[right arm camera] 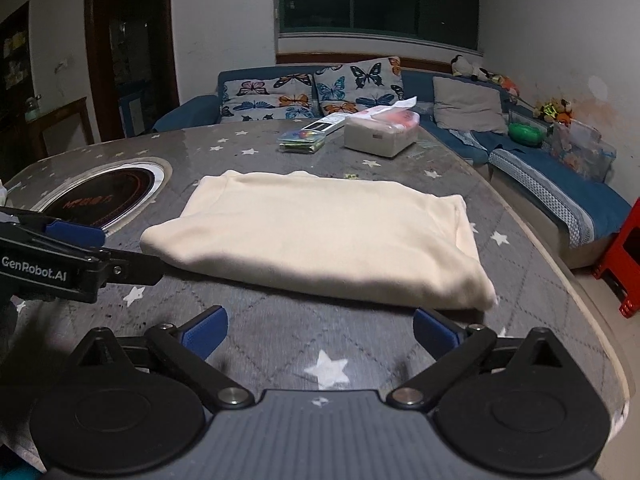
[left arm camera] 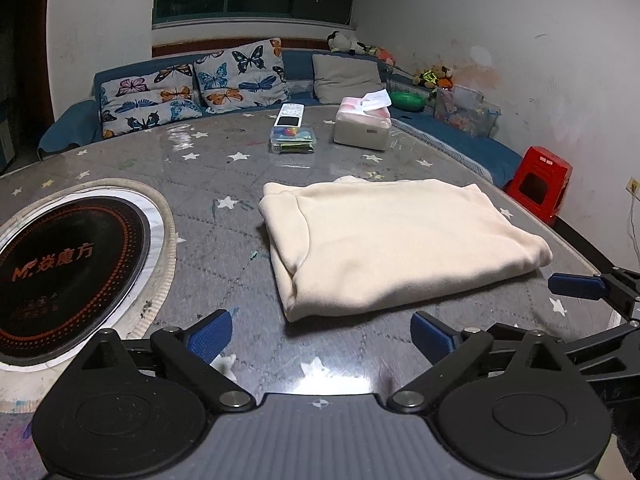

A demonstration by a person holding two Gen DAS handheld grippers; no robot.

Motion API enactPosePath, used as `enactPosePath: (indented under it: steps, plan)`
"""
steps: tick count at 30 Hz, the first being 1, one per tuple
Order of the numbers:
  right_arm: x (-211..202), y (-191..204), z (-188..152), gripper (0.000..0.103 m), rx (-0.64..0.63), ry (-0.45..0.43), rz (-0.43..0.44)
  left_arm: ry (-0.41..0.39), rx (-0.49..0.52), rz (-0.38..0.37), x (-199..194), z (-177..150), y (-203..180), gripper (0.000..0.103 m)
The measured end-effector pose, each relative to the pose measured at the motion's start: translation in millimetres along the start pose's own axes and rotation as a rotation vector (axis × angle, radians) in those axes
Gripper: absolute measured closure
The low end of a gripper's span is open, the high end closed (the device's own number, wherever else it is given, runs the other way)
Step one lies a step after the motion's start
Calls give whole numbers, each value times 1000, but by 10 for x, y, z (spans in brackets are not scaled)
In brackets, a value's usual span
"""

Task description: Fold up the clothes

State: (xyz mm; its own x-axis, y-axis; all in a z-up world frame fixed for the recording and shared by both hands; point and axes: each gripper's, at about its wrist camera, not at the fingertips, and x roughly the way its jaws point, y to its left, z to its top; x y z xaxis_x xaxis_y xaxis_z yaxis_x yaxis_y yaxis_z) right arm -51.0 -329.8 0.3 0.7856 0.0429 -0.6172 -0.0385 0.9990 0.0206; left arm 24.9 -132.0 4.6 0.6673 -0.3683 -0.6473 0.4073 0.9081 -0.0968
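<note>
A cream garment (left arm camera: 396, 240) lies folded into a flat rectangle on the grey star-patterned table (left arm camera: 224, 184). It also shows in the right wrist view (right arm camera: 320, 232). My left gripper (left arm camera: 322, 336) is open and empty, just short of the garment's near edge. My right gripper (right arm camera: 320, 330) is open and empty, close to the garment's near right corner. The right gripper's blue fingertip (left arm camera: 576, 286) shows at the right edge of the left wrist view. The left gripper's fingertip (right arm camera: 76, 232) shows at the left of the right wrist view.
A round black induction hob (left arm camera: 60, 276) is set into the table at the left. A tissue box (left arm camera: 362, 124), a remote and a clear plastic box (left arm camera: 294, 138) stand at the far side. A blue sofa with butterfly cushions (left arm camera: 192, 88) runs behind. A red stool (left arm camera: 538, 184) stands at the right.
</note>
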Motion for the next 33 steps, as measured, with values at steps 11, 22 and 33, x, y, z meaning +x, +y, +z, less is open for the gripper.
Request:
enactPosePath:
  steps: [11,22,33]
  plan:
    - [-143,69,-79,0,30,-15,-25,-4,21,10,-104,-97,-72,0]
    - [-215,115,-148,0,61,-17,-28,-7,20,12,-171,-151,-84,0]
    - [-222,122,-162,0,64,-19,-37,-6,19,10,-182,-170,-101,0]
